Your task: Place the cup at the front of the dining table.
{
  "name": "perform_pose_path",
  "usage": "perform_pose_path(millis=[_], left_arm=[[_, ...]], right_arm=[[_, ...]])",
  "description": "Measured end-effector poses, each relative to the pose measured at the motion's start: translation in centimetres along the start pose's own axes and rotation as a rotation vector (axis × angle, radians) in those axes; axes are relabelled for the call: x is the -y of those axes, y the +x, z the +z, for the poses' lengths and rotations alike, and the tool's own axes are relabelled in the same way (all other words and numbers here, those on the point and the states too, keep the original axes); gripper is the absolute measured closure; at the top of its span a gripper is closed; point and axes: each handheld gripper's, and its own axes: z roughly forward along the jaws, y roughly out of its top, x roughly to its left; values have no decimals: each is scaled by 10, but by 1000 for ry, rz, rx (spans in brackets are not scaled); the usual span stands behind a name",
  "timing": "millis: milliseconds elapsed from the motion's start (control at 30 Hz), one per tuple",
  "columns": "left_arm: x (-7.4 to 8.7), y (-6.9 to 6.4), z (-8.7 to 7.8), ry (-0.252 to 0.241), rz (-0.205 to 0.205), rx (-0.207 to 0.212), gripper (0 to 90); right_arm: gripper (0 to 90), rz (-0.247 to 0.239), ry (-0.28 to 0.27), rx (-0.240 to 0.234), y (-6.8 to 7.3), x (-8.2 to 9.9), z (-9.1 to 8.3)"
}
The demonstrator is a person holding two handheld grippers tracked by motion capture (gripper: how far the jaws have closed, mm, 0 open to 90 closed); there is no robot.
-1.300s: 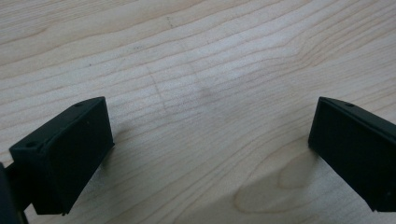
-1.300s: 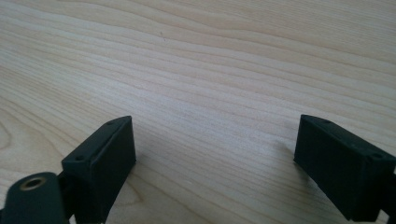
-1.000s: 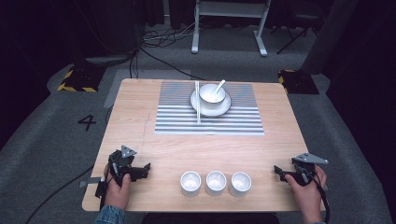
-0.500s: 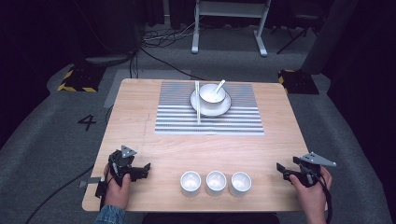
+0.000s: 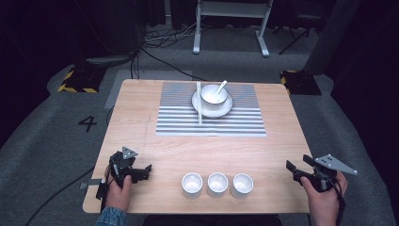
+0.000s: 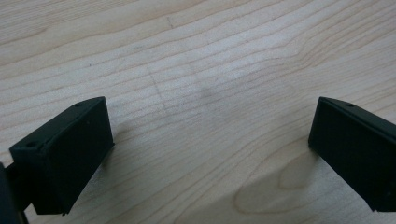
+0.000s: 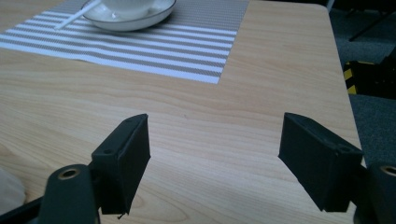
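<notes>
A striped placemat (image 5: pixel 211 109) lies upper centre of the high view, bearing a plate (image 5: pixel 225 109) with a bowl (image 5: pixel 209 95), a spoon (image 5: pixel 220 87) and chopsticks (image 5: pixel 199 102). A metal stand (image 5: pixel 231 21) rises beyond; yellow-black blocks (image 5: pixel 75 80) flank the wooden table (image 5: pixel 136 122).

In the right gripper view the top edge of the frame crops the bowl (image 7: pixel 126 5) and its plate (image 7: pixel 135 18) at upper left. A pale, blurred shape (image 7: pixel 9 191) at lower left is too cropped to identify.

Three cups (image 5: pixel 217 184) in a row near the front edge, between the tongs; bowl (image 5: pixel 212 98) on mat (image 5: pixel 179 120) behind.
</notes>
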Motion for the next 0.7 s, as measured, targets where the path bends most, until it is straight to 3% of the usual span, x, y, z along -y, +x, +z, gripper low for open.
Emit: perform_pose_path(millis=[533,700], left_arm=[[0,0,0,1,-2,1,0],[0,0,0,1,-2,1,0]], right_arm=[[243,-13,-41,2,11,-15,-24],[257,-23,-42,7,21,-23,-35]])
